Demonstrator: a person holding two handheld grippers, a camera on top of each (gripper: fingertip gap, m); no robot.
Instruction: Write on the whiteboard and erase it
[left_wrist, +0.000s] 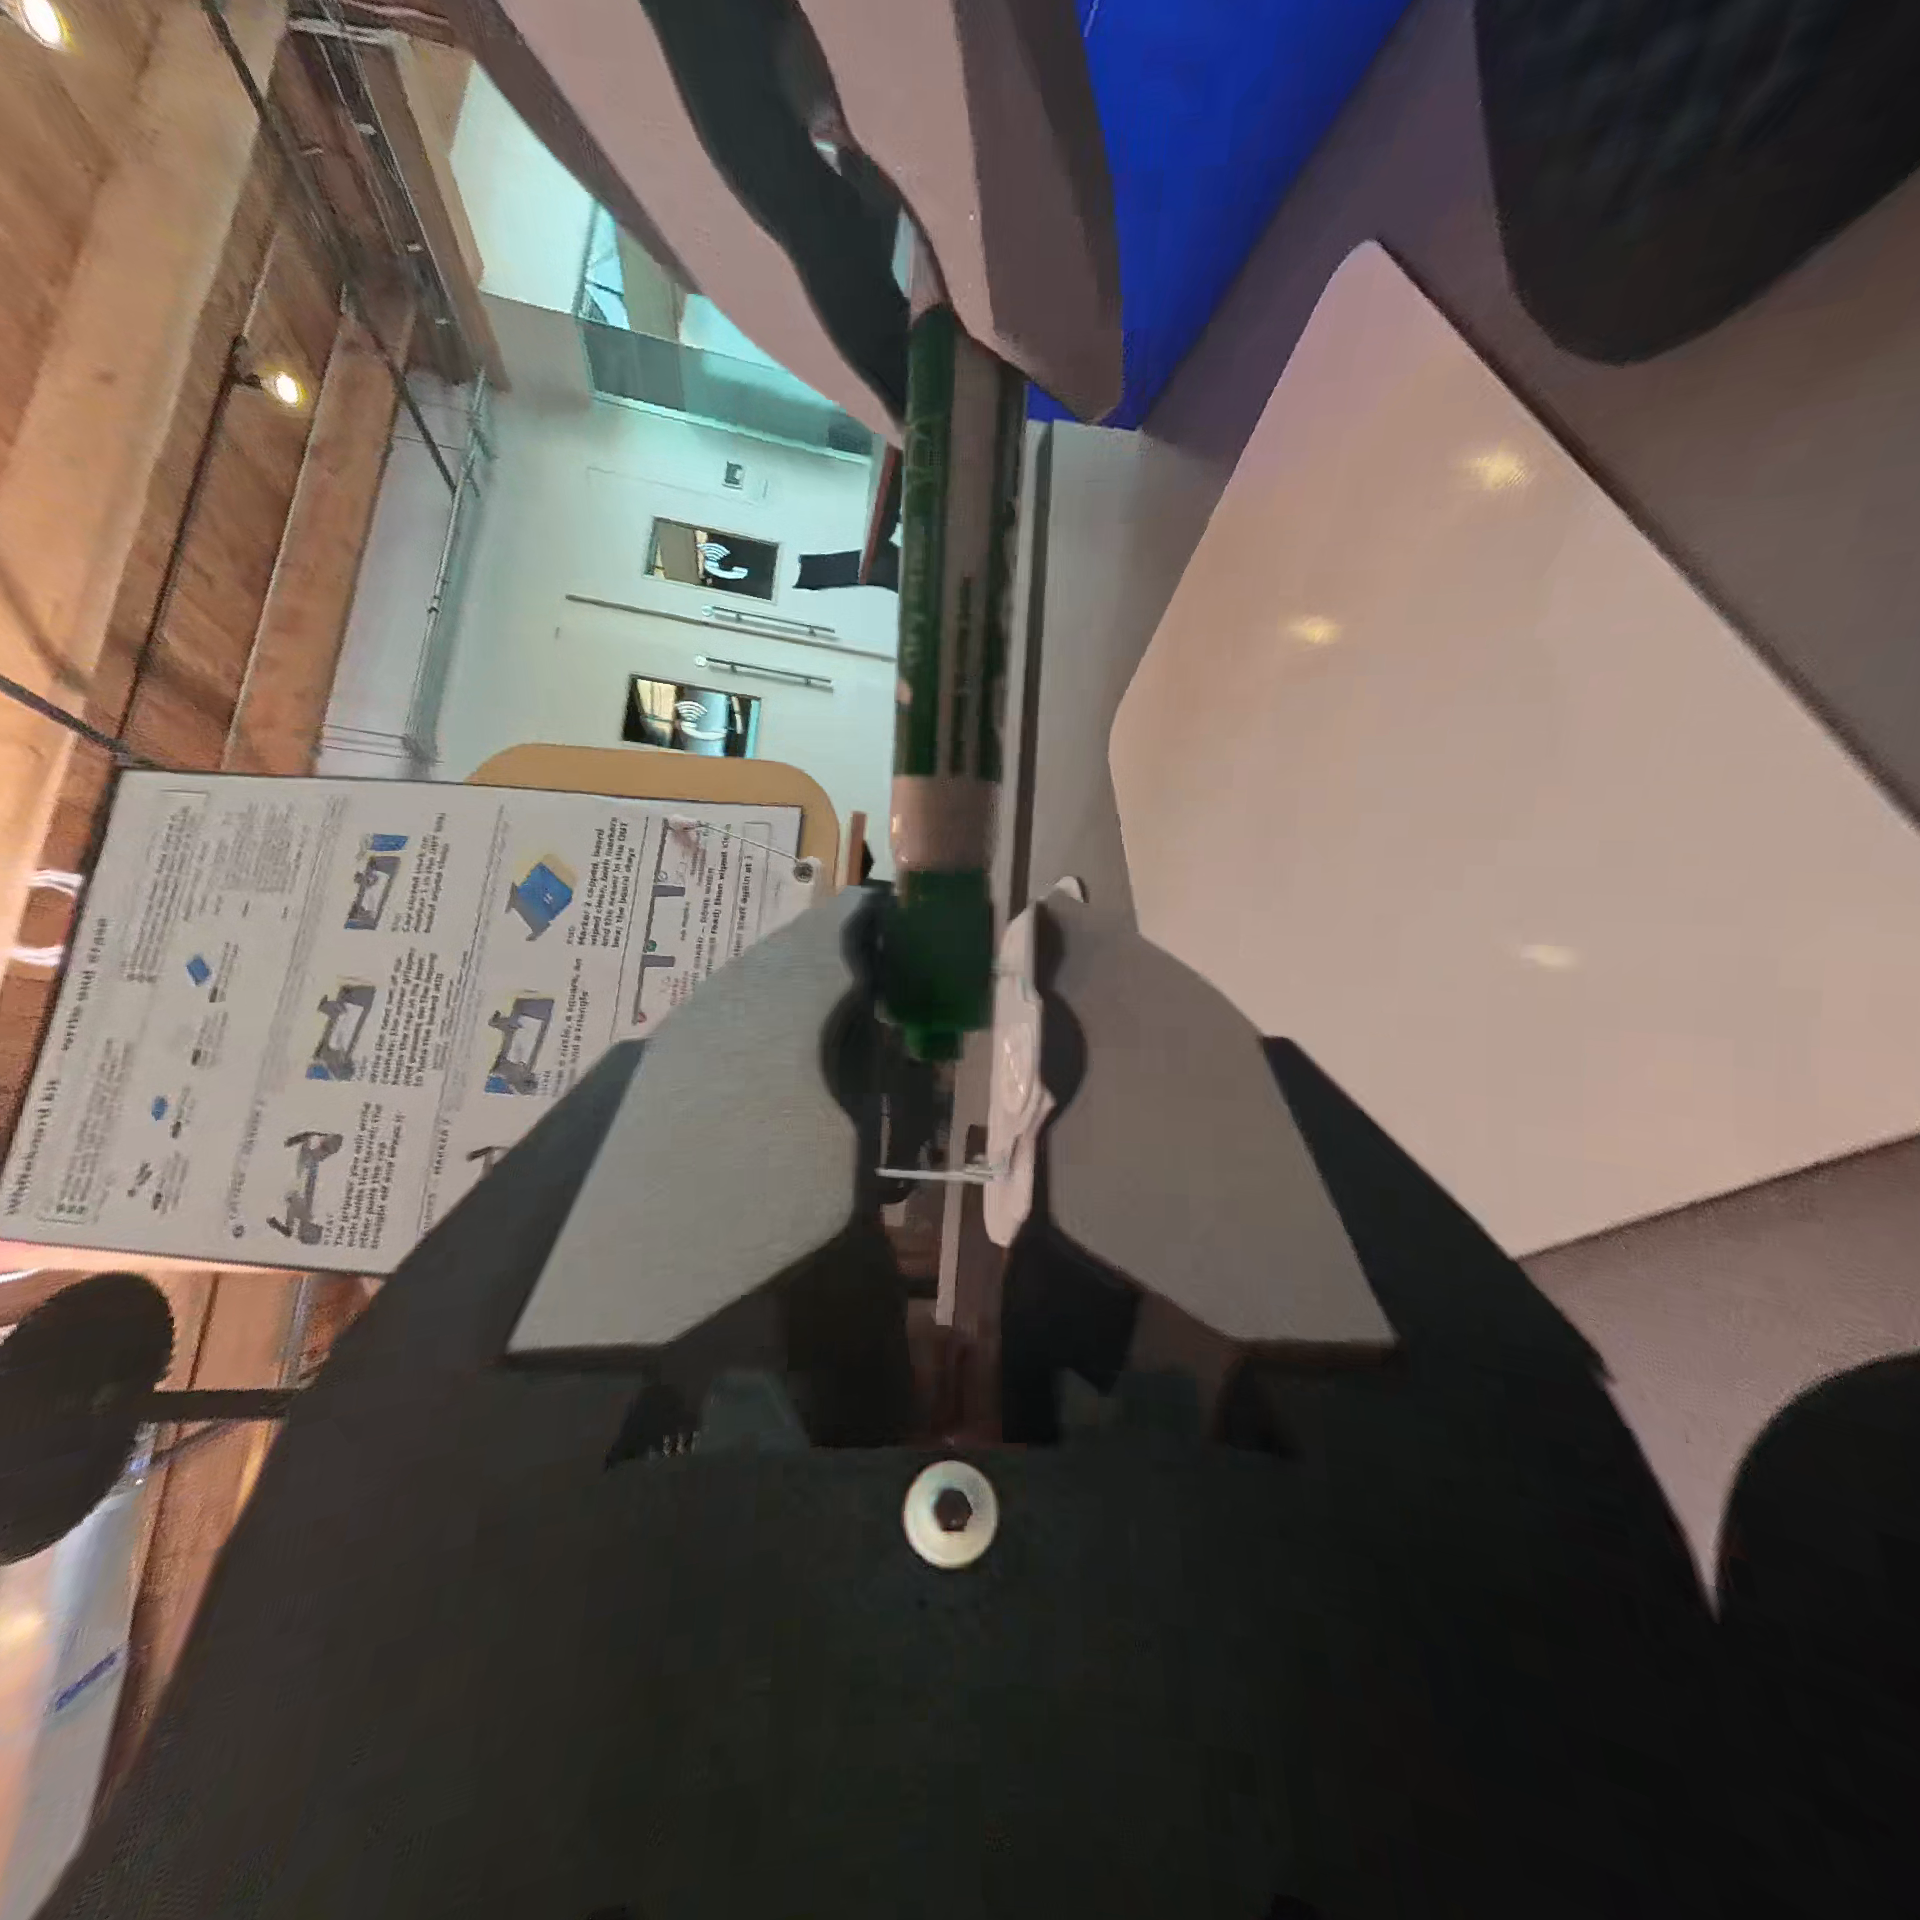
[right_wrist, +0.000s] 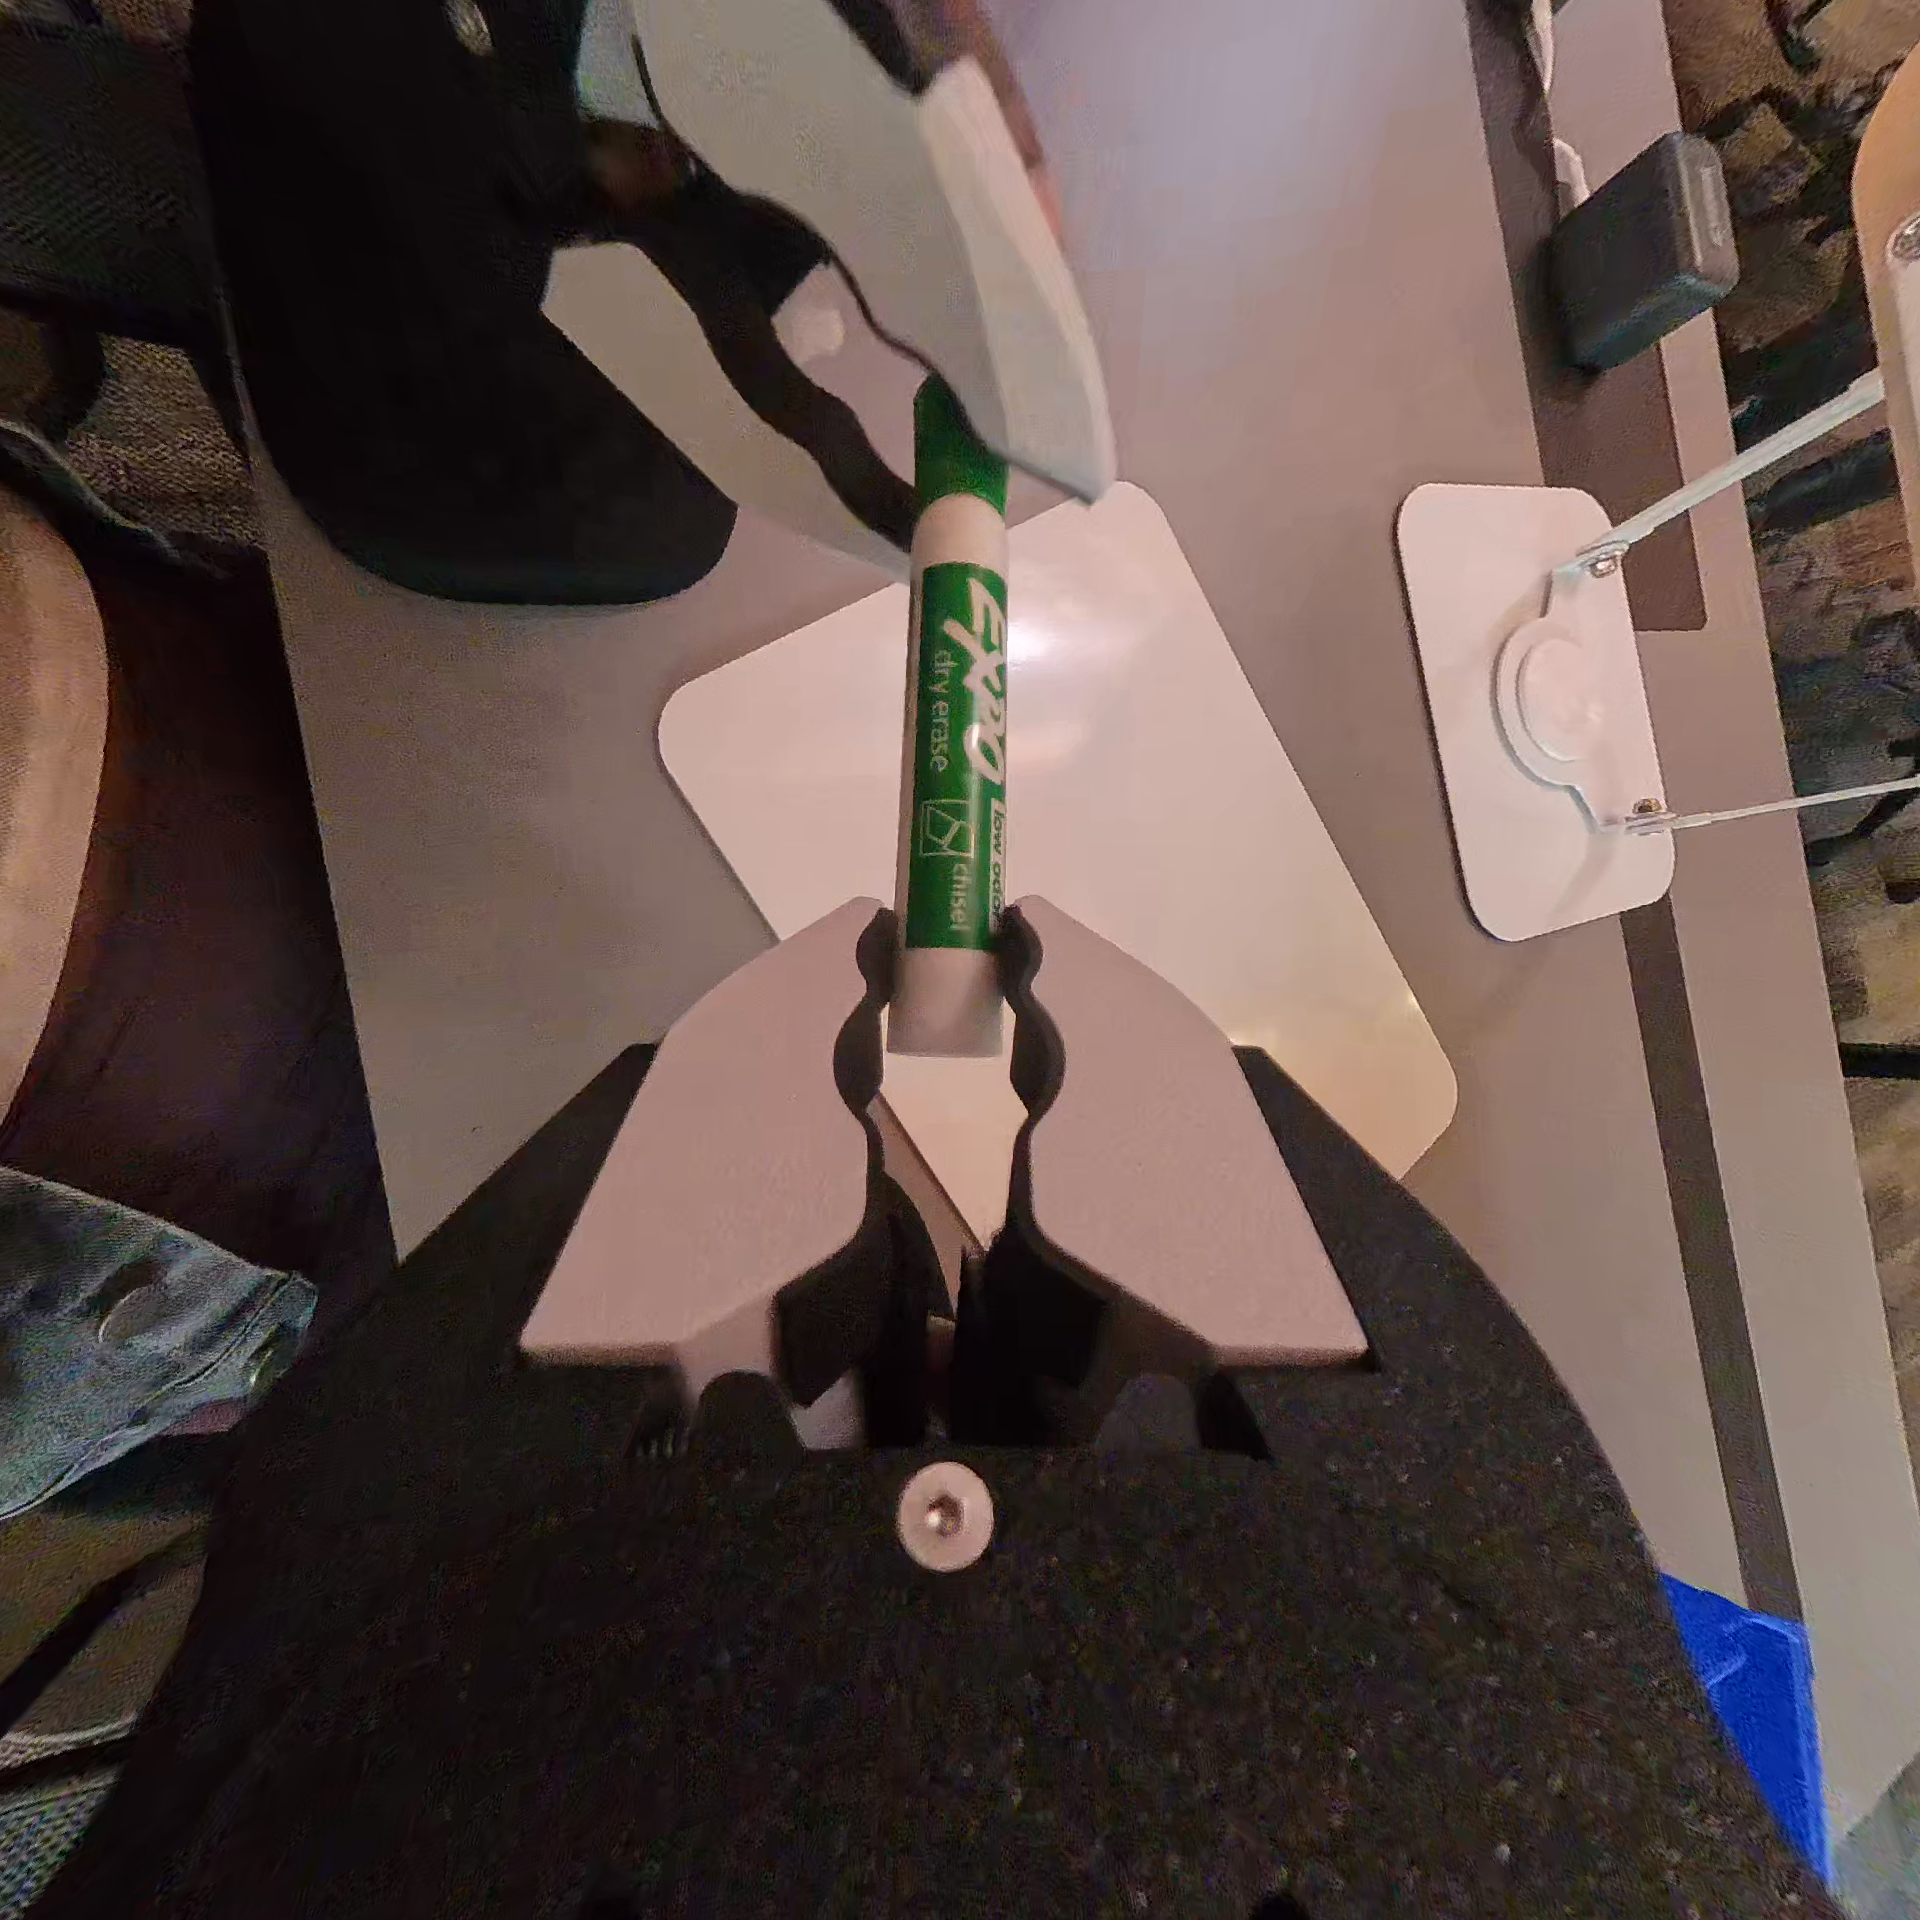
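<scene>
My right gripper has its fingers clenched on the green marker's white barrel end, above the whiteboard on the bench. My left gripper grasps its green cap end.

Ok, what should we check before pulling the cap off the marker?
1. Right gripper shut on the marker barrel: ok.
2. Left gripper shut on the cap: ok.
3. Marker in line between both grippers: ok.
4. Cap off: not ok, it is on.
5. Whiteboard flat on the table and blank: ok.
6. Eraser within reach: cannot tell.
</scene>
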